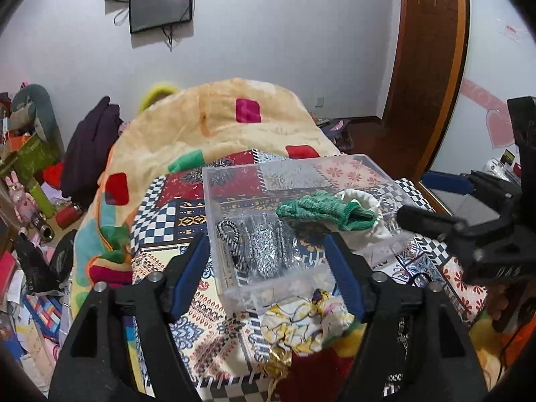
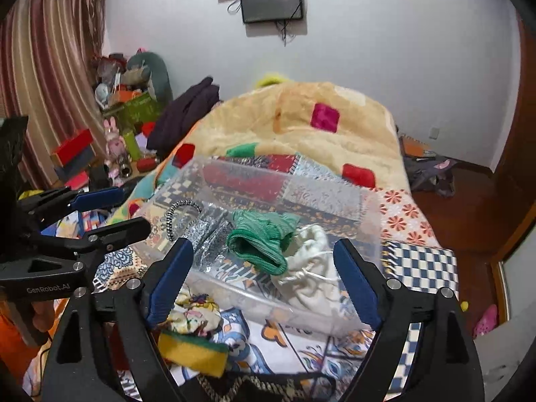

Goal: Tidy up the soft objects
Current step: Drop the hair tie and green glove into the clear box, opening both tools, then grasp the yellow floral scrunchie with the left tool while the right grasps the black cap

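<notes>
A clear plastic box (image 1: pixel 214 207) (image 2: pixel 372 224) sits on the patterned bedspread. Inside lie a green knitted cloth (image 1: pixel 321 209) (image 2: pixel 264 238), a white drawstring pouch (image 1: pixel 365 214) (image 2: pixel 311 268), a silver glittery item (image 1: pixel 264 251) (image 2: pixel 211 238) and a black-and-white cord (image 1: pixel 231 238) (image 2: pixel 177 214). My left gripper (image 1: pixel 268 271) is open and empty, just before the box's near wall. My right gripper (image 2: pixel 264 274) is open and empty, over the box's near edge. A floral cloth (image 1: pixel 308 321) (image 2: pixel 194 311) and a yellow-green sponge (image 2: pixel 191 351) lie in front of the box.
A yellow blanket with coloured patches (image 1: pixel 214 124) (image 2: pixel 301 127) is heaped at the far end of the bed. A dark garment (image 1: pixel 90 147) and cluttered boxes and toys (image 2: pixel 124 124) lie to the left. A wooden door frame (image 1: pixel 428 67) stands at right.
</notes>
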Motion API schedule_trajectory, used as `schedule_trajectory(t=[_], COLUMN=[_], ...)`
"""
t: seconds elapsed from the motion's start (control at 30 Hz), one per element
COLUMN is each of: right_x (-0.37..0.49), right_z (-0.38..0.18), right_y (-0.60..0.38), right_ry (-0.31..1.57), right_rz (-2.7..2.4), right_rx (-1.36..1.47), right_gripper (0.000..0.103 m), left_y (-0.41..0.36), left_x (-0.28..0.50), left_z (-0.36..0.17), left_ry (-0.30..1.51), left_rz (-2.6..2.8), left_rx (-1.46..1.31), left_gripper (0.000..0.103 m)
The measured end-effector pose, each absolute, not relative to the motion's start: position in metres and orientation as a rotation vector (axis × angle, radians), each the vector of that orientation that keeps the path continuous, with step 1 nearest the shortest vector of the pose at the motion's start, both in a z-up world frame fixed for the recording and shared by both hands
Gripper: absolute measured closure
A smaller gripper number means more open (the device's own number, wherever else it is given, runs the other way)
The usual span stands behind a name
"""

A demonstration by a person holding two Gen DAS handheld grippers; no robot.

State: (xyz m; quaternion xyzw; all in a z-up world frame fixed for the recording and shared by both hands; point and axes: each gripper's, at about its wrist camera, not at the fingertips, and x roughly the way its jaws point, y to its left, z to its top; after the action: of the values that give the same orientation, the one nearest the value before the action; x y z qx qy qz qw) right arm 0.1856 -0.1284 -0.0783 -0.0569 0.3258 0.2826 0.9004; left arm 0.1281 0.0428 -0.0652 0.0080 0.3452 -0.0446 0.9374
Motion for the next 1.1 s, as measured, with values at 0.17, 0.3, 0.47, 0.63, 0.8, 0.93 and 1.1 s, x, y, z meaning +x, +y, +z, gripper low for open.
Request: schedule_trajectory(t=[0.17,0.3,0.47,0.63,0.8,0.93,1.1], right_x=[0.173,0.164,0.155,0.148,0.148,0.147,0.144], right_z=[-0.077,-0.089,-0.117,-0.142,-0.164,-0.171,-0.176], right_y=[-0.151,-0.162,-0.167,-0.170,-0.167,-0.164,-0.162], right_ry=[0.664,0.694,0.783,0.873,0.960,0.989,0.991], right_rz=[0.553,0.535,0.536,0.559,0.583,0.600,0.609], right_rx=[-0.097,-0.108,-0.129,-0.135,-0.146,-0.154,-0.172], right_gripper=[0.003,0.002,0.002,0.002,0.003,0.017,0.050], left_y=[0.042,0.040,0.034,0.026,0.021,0.018,0.011], left_x=[0.110,0.101,0.092,0.087,0.086,0.094,0.102], left_z=[-0.069,-0.082,-0.107,-0.132,-0.143,-0.149,-0.153], left_ry=[0.708,0.745,0.805,0.848,0.836,0.840,0.844], left_rz=[-0.088,-0.098,-0.125,-0.138,-0.117,-0.121,-0.143], left_rx=[0.029,0.033,0.040,0.067,0.095,0.094,0.101], left_gripper=[0.012,0.012,0.012,0.012,0.022,0.042,0.061])
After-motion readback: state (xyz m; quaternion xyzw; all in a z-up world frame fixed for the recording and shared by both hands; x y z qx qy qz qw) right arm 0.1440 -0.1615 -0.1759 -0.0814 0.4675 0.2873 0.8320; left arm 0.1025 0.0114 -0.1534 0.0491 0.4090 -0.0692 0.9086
